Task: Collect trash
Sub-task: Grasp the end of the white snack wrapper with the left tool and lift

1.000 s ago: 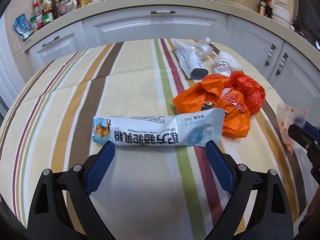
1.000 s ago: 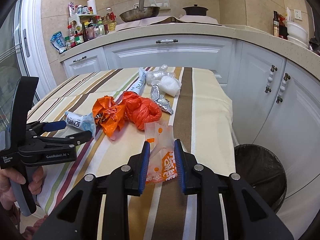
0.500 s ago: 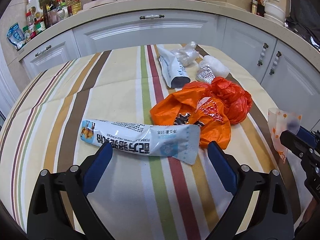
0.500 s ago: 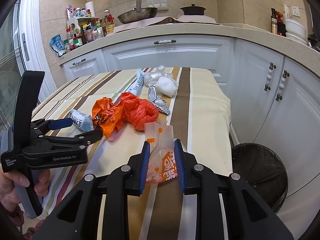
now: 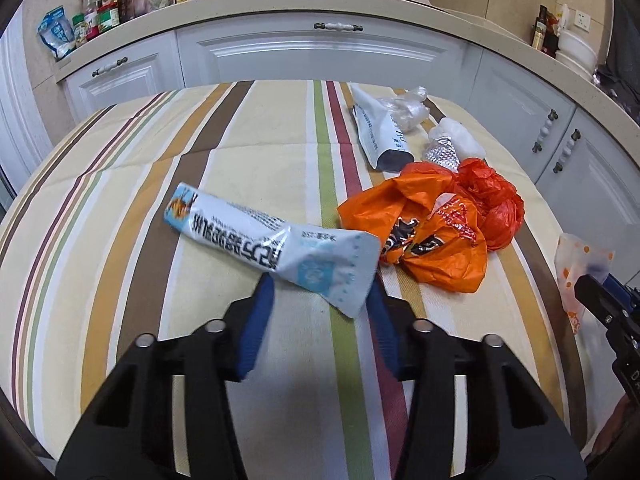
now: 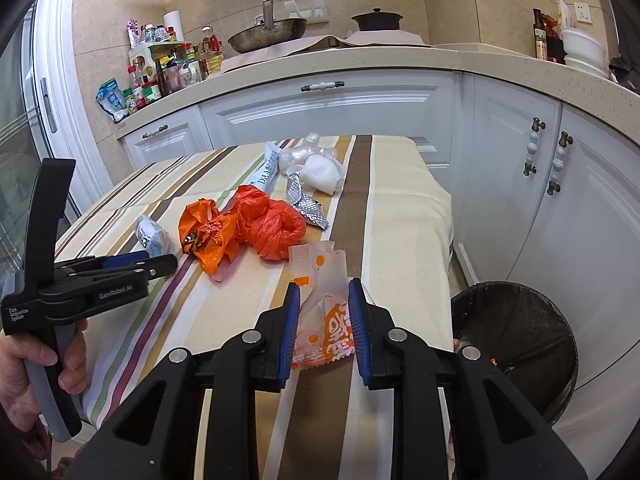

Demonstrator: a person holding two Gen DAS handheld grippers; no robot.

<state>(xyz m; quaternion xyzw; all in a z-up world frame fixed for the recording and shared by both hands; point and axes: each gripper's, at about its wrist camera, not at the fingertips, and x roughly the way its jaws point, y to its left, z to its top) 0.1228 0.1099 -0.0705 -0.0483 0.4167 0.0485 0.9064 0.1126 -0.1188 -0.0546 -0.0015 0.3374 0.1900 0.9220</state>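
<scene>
My left gripper (image 5: 320,292) has just been closing, and its blue pads now flank the near, sealed end of the white snack wrapper (image 5: 272,246); whether they already press it I cannot tell. The wrapper's long axis runs from this end away and to the left across the striped tabletop (image 5: 120,200), so the grip falls on one end, not the middle, and the free length will likely droop when lifted. My right gripper (image 6: 323,320) is clenched on a translucent orange-printed packet (image 6: 326,312), near the tabletop's right edge. Below that edge, to the right, stands the black trash bin (image 6: 516,344), nearer my right hand than my left. Just beyond the wrapper lie crumpled orange plastic bags (image 5: 436,224), touching its near end and liable to snag. Farther off lie a grey-white pouch (image 5: 380,136), a foil scrap (image 5: 442,154) and clear crumpled plastic (image 5: 404,110). White cabinets (image 5: 320,56) close the background.
</scene>
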